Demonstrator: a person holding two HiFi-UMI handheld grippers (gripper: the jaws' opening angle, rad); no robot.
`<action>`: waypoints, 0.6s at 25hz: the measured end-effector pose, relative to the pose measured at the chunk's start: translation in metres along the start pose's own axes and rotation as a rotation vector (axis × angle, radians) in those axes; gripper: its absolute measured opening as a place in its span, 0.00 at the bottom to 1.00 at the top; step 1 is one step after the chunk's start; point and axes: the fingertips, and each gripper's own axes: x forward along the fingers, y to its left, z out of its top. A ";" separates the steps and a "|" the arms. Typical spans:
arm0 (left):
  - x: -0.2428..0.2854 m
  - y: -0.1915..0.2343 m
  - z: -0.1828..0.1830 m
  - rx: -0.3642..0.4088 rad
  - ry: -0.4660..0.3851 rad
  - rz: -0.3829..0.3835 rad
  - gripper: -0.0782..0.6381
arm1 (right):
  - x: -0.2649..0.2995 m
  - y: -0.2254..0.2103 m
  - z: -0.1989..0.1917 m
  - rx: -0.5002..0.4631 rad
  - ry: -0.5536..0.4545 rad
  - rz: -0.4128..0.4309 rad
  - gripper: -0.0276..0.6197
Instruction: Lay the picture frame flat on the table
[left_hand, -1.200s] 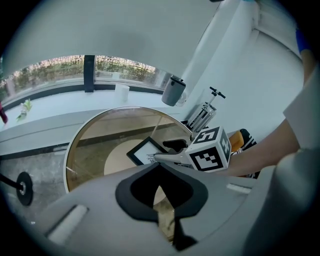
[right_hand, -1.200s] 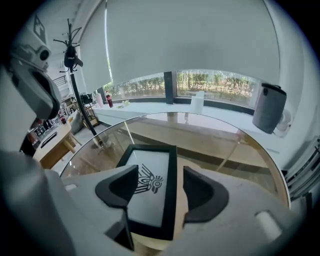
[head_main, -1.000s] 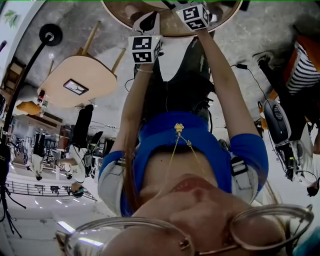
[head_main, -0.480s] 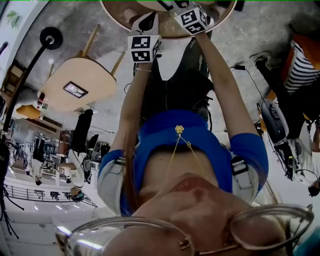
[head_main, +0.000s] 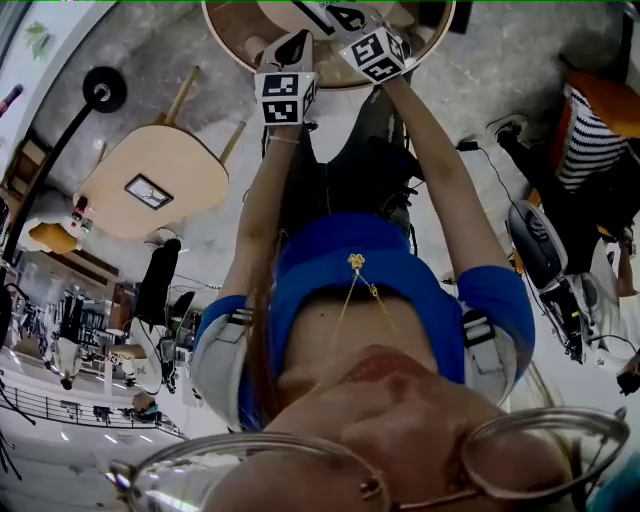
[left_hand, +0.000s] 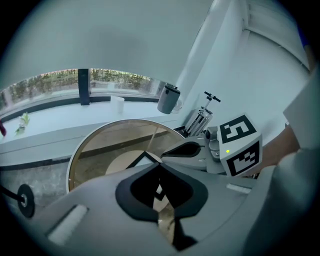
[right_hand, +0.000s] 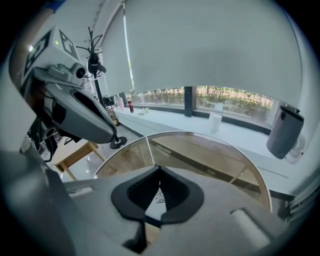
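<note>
A black-bordered picture frame holding a white printed sheet (head_main: 335, 14) sits on the round glass-topped table with a pale wooden rim (head_main: 222, 35), toward the edge nearest the person. The left gripper (left_hand: 159, 164) and the right gripper (right_hand: 160, 169) meet over it, each with jaws pressed together. Whether either pinches the frame cannot be told.

Two grippers (left_hand: 160, 164) (right_hand: 160, 169), two tables (head_main: 232, 30) (head_main: 190, 150) and two picture frames (head_main: 326, 14) (head_main: 150, 190).
</note>
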 end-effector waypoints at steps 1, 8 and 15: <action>-0.002 0.001 0.005 0.011 -0.009 0.003 0.10 | -0.003 0.001 0.006 -0.001 -0.007 -0.001 0.05; -0.028 -0.009 0.049 0.123 -0.076 0.050 0.10 | -0.047 -0.004 0.060 -0.024 -0.092 0.000 0.05; -0.073 -0.032 0.091 0.214 -0.223 0.093 0.10 | -0.099 0.013 0.110 -0.079 -0.189 0.004 0.05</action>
